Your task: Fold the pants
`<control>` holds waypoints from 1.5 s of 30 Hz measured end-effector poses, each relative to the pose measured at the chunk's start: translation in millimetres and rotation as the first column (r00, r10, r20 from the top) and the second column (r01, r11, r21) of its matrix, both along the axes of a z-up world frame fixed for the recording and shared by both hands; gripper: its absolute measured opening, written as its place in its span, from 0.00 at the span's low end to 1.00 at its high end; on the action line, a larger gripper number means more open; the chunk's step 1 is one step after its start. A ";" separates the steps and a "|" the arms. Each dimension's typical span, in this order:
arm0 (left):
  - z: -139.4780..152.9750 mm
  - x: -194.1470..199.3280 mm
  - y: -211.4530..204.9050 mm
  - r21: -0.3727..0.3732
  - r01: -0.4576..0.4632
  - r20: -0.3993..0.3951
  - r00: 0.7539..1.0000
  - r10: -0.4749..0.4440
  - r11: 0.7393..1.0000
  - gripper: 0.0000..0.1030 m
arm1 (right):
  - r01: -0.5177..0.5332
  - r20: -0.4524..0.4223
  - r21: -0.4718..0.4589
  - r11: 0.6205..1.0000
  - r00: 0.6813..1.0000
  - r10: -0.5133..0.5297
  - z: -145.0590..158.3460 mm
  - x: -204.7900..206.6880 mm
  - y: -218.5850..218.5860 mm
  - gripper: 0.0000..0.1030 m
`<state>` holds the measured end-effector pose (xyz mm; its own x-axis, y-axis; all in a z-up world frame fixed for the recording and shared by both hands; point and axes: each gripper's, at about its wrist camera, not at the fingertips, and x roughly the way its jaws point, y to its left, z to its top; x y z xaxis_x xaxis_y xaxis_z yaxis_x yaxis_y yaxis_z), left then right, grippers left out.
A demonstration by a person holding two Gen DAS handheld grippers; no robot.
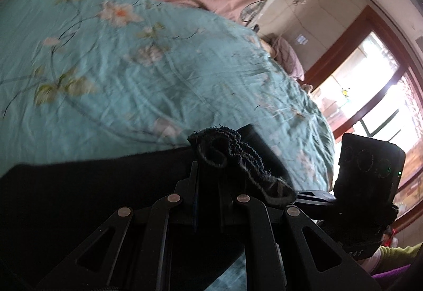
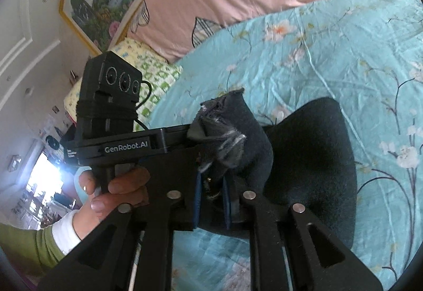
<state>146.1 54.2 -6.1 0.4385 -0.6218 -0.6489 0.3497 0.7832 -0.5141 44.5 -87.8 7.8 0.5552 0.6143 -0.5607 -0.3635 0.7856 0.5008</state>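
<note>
Both grippers, left (image 1: 211,172) and right (image 2: 214,180), pinch the dark pants (image 2: 312,158) over the sheet (image 1: 132,66), cloth trailing toward 3 o'clock.

A bed (image 1: 105,66) is carrying everything — its turquoise flowered sheet (image 2: 330,58) is lying rumpled across it. A pink quilt (image 2: 211,0) with plaid patches is lying along the far side, a green-patterned pillow (image 2: 156,74) beside it. Dark pants (image 2: 317,158) are partly resting on the sheet — their held edges are lifting off it.
</note>
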 end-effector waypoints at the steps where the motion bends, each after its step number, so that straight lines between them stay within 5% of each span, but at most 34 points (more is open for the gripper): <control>1: -2.8 -1.2 2.3 0.003 -0.011 -0.010 1.000 0.011 1.000 0.10 | -0.006 -0.016 -0.008 1.000 1.000 0.006 -3.3 1.9 2.2 0.20; 9: -12.0 -16.4 31.4 0.011 -0.128 -0.064 0.990 0.128 0.992 0.10 | -0.062 -0.037 -0.038 0.997 0.997 0.061 -11.2 1.6 19.5 0.46; 17: -6.2 -43.3 65.1 0.012 -0.259 -0.084 0.962 0.259 0.966 0.11 | -0.120 -0.065 -0.018 0.993 0.991 0.118 -14.5 -1.1 35.2 0.48; 24: -0.5 -68.9 88.0 0.040 -0.370 -0.074 0.925 0.373 0.928 0.14 | -0.110 -0.006 0.016 0.994 0.994 0.110 4.9 -10.7 35.7 0.48; 41: 7.1 -143.4 147.1 0.084 -0.632 -0.051 0.769 0.637 0.770 0.36 | -0.186 0.017 -0.005 0.983 0.982 0.186 20.0 8.5 81.3 0.48; 45: 9.2 -159.1 160.4 0.088 -0.670 -0.049 0.736 0.675 0.737 0.41 | -0.224 0.007 -0.025 0.974 0.975 0.224 19.1 15.5 99.4 0.58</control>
